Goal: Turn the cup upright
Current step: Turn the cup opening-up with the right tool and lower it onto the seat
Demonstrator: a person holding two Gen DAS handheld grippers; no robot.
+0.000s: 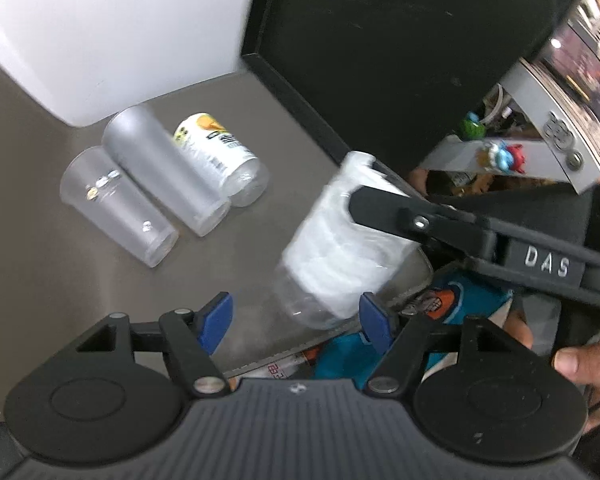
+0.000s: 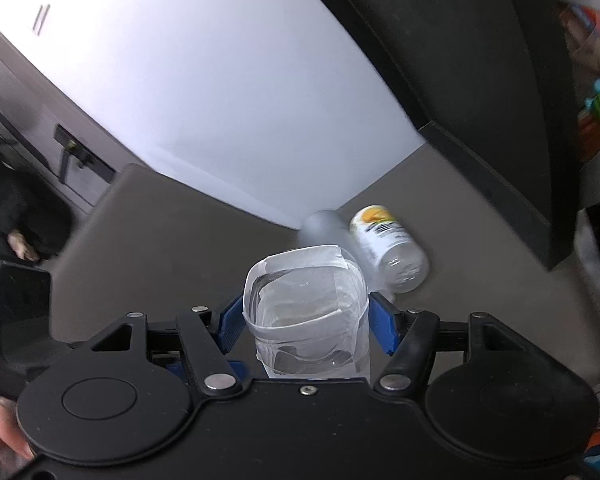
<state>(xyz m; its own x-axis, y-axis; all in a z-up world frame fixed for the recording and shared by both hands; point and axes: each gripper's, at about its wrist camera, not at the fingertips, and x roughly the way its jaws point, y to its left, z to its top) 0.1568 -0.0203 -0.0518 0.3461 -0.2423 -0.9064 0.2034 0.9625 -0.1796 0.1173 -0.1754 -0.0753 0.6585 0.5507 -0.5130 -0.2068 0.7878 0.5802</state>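
Observation:
A clear cup wrapped in white tape (image 2: 306, 312) sits between the blue pads of my right gripper (image 2: 306, 326), which is shut on it and holds it above the grey table. In the left wrist view the same cup (image 1: 340, 248) hangs tilted, with the right gripper's black finger (image 1: 400, 216) across it. My left gripper (image 1: 296, 318) is open and empty just below the cup, one blue pad (image 1: 216, 318) on each side.
Two frosted cups (image 1: 116, 200) (image 1: 164, 168) and a clear cup with a yellow label (image 1: 224, 156) lie on their sides on the grey table (image 1: 60, 280). A white box (image 1: 100, 20) and a black panel (image 1: 380, 60) stand behind them. The table edge is close below the grippers.

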